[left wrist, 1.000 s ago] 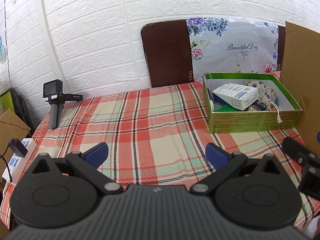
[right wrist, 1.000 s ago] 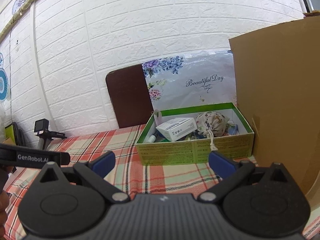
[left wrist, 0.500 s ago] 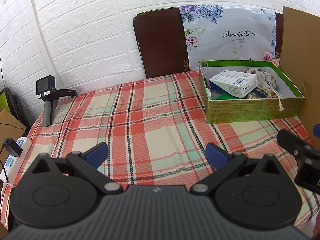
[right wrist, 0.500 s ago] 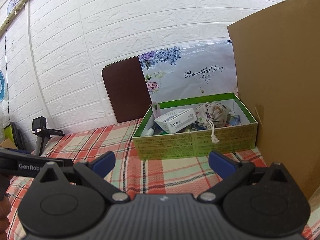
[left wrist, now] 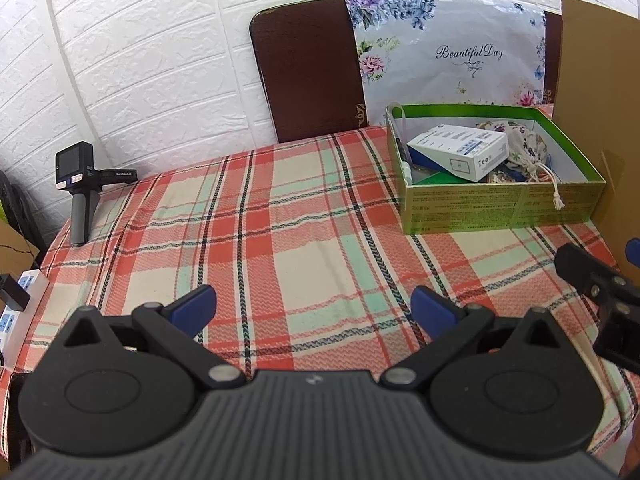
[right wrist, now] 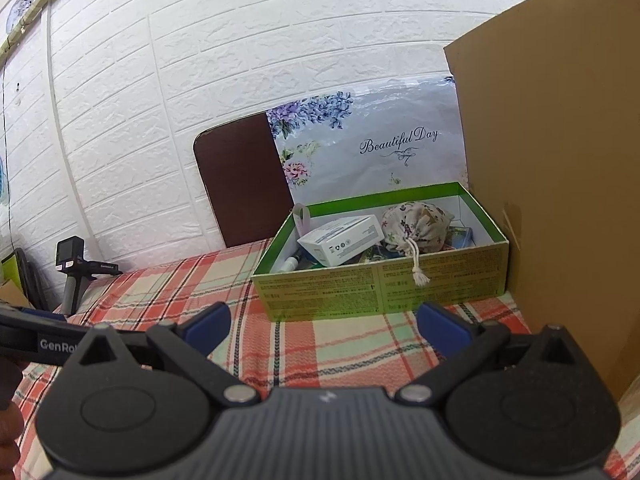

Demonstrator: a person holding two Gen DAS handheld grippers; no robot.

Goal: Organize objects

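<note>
A green box [left wrist: 500, 208] stands at the table's far right; it also shows in the right wrist view [right wrist: 380, 284]. In it lie a white carton [left wrist: 460, 152] [right wrist: 344, 238] and a floral drawstring pouch [left wrist: 524, 146] [right wrist: 416, 226], among other small items. My left gripper [left wrist: 314, 308] is open and empty above the plaid tablecloth [left wrist: 260, 240], well short of the box. My right gripper [right wrist: 324, 322] is open and empty, just in front of the box. Part of the right gripper shows at the left wrist view's right edge [left wrist: 600, 280].
A handheld camera on a grip [left wrist: 80, 188] stands at the table's far left. A cardboard sheet [right wrist: 560, 180] rises right of the box. A dark board [left wrist: 304, 76] and a floral sheet [left wrist: 452, 56] lean on the brick wall. A power strip [left wrist: 16, 304] lies left.
Both grippers have shifted slightly, the left rising and tilting down over the table, the right nearing the box. Both stay open and empty. Nothing on the table moved.
</note>
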